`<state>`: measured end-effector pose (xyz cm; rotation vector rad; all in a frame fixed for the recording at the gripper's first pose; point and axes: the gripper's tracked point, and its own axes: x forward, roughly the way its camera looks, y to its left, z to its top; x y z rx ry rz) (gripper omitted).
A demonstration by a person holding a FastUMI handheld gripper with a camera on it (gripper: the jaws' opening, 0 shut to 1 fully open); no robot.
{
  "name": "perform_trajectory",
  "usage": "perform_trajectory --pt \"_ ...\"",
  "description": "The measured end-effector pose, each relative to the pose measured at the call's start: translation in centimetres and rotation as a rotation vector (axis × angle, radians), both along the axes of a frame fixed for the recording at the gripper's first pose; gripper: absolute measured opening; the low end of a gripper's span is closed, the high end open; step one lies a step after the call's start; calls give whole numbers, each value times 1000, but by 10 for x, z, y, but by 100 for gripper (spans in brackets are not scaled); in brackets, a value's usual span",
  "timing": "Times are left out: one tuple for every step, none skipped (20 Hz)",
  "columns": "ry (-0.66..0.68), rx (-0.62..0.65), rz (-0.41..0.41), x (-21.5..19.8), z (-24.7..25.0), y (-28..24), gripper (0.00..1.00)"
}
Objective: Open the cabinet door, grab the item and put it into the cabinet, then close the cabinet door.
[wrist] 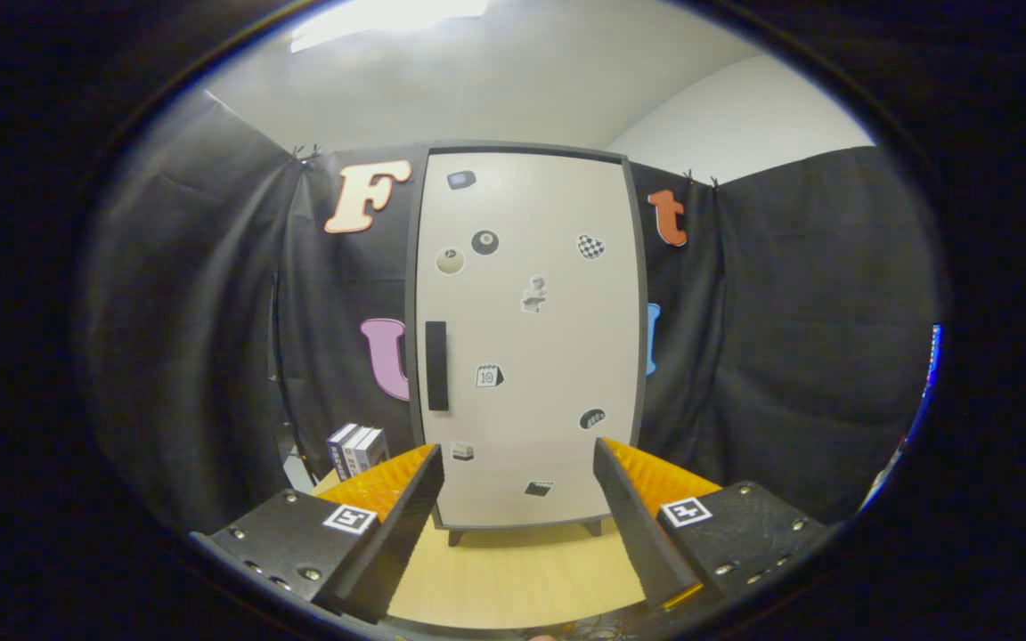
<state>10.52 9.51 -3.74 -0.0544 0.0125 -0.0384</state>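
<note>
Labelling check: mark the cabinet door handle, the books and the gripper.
cabinet door handle [436,365]: gripper view, middle of the dark bar.
books [356,448]: gripper view, the spines, left of the cabinet.
gripper [517,463]: gripper view, gap between open jaws.

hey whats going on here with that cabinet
A person is holding a gripper out toward a small cabinet that stands on a wooden table. The cabinet door is shut, and its dark handle sits on the door's left side, beyond the fingers. The gripper's fingers are spread open with nothing between them. A few boxes stand on the table to the left of the cabinet. Nothing has been grabbed yet.
</note>
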Motion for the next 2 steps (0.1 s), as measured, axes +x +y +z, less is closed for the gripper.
perform_trajectory --pt "-8 -1 -5 0 3 0 100" --pt "-12 -4 -7 -1 3 -1 100"
